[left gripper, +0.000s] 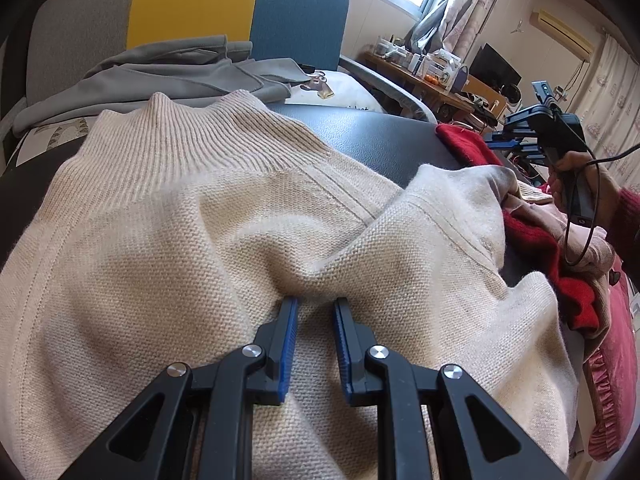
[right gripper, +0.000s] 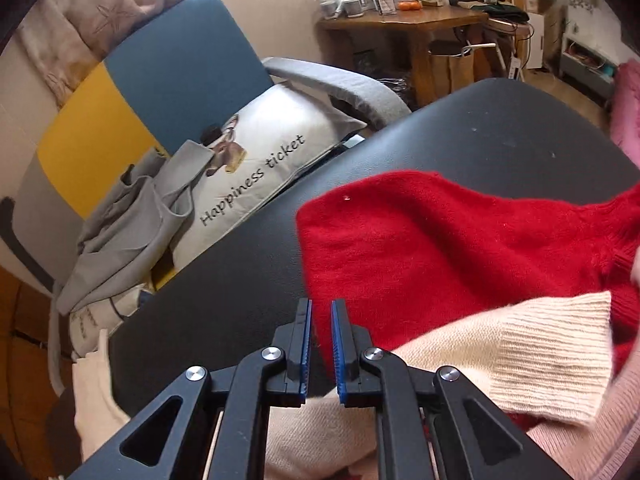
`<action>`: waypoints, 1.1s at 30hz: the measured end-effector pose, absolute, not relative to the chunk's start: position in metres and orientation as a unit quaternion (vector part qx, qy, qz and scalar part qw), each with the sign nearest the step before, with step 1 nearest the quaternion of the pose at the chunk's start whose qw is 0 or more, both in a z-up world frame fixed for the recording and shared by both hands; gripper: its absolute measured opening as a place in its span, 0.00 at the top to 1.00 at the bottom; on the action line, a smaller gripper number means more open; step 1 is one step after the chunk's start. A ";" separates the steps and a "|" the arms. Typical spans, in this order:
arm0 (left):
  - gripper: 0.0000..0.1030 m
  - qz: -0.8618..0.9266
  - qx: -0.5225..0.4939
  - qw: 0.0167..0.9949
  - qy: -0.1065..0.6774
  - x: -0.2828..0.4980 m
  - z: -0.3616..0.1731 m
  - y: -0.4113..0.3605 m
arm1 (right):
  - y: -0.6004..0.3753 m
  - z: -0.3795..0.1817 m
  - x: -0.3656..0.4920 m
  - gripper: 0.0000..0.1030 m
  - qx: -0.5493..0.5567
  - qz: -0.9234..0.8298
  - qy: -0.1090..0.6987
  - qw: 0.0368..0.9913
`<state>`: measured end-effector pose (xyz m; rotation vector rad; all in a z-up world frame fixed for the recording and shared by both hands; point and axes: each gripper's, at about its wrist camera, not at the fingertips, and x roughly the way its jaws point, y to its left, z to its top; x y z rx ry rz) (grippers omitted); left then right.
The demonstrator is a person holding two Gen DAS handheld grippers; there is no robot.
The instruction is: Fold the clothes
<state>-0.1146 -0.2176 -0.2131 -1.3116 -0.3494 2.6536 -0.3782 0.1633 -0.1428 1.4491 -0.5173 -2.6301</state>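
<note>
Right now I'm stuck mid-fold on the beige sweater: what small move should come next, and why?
Probably bring the right gripper back to the cream cuff and pinch it: its jaws look nearly shut with nothing between them. The left gripper already pinches a ridge of the beige sweater, and the sleeve sprawls over the red sweater.

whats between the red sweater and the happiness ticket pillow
In the right wrist view only a bare strip of the black padded surface separates the red sweater from the pillow; nothing lies on it.

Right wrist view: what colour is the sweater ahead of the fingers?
Red sweater, best in the right wrist view.
</note>
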 end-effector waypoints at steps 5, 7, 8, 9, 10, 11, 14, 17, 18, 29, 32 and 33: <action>0.83 0.886 -0.438 0.085 -0.127 -0.115 -0.214 -0.220 | 0.193 -0.145 -0.338 0.84 0.468 -0.853 -0.225 0.057; 0.83 0.886 -0.438 0.085 -0.127 -0.116 -0.214 -0.219 | 0.207 -0.151 -0.322 0.69 0.477 -0.843 -0.245 0.047; 0.83 0.886 -0.438 0.085 -0.126 -0.116 -0.214 -0.219 | 0.211 -0.154 -0.318 0.57 0.480 -0.840 -0.250 0.043; 0.83 0.886 -0.437 0.084 -0.126 -0.116 -0.214 -0.219 | 0.214 -0.157 -0.316 0.49 0.480 -0.839 -0.253 0.038; 0.83 0.886 -0.437 0.084 -0.126 -0.116 -0.214 -0.219 | 0.217 -0.161 -0.313 0.46 0.482 -0.836 -0.259 0.035; 0.83 0.887 -0.437 0.084 -0.125 -0.115 -0.214 -0.218 | 0.219 -0.166 -0.312 0.46 0.484 -0.830 -0.273 0.035; 0.83 0.887 -0.437 0.083 -0.124 -0.116 -0.214 -0.218 | 0.220 -0.181 -0.318 0.44 0.492 -0.815 -0.304 0.034; 0.83 0.887 -0.437 0.084 -0.126 -0.116 -0.214 -0.218 | 0.220 -0.189 -0.325 0.44 0.474 -0.817 -0.327 0.016; 0.83 0.887 -0.437 0.084 -0.127 -0.116 -0.214 -0.218 | 0.216 -0.189 -0.327 0.53 0.474 -0.825 -0.306 0.008; 0.83 0.885 -0.435 0.091 -0.140 -0.117 -0.214 -0.221 | 0.192 -0.129 -0.321 0.92 0.403 -0.890 -0.215 -0.009; 0.83 0.885 -0.435 0.091 -0.141 -0.116 -0.214 -0.221 | 0.183 -0.127 -0.355 0.92 0.440 -0.879 -0.180 -0.034; 0.83 0.885 -0.435 0.091 -0.141 -0.117 -0.215 -0.222 | 0.181 -0.131 -0.367 0.91 0.459 -0.870 -0.173 -0.041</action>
